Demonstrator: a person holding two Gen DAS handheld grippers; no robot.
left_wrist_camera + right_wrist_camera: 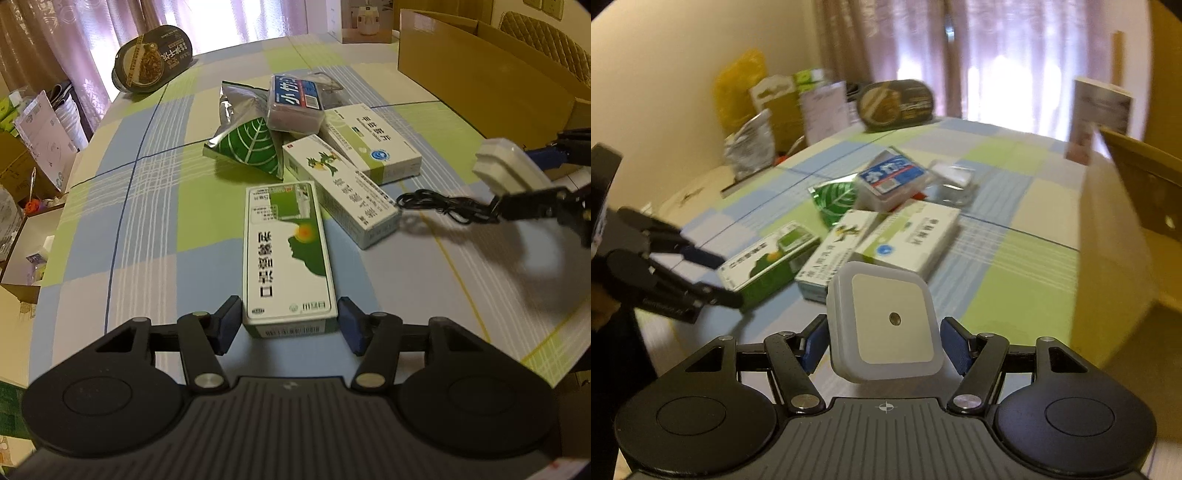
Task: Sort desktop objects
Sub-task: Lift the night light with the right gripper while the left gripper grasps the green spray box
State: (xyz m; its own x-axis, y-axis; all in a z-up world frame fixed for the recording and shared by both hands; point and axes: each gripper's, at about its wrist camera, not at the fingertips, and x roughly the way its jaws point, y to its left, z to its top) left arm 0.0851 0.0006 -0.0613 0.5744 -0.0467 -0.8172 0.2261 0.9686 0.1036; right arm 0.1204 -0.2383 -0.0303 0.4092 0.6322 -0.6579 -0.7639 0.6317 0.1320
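Green-white spray box point(288, 254): large characters "口腔喷雾剂", upside down in left wrist view. Tissue pack point(293, 101): blue label "小竹". Flat white-green box point(369, 142): "甲硝唑片", partly blurred. Dragon box point(340, 188) and noodle bowl point(151, 59): print unreadable.

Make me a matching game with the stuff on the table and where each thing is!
Things:
1. white night light
2. long green and white box
3. noodle bowl
4. blue-topped pack

Places:
A. far end of the table, near the curtains
B. held up off the table in the right claw
C. on top of the pile
D. between the left claw's open fingers

Pairs: 1-B, 2-D, 3-A, 4-C
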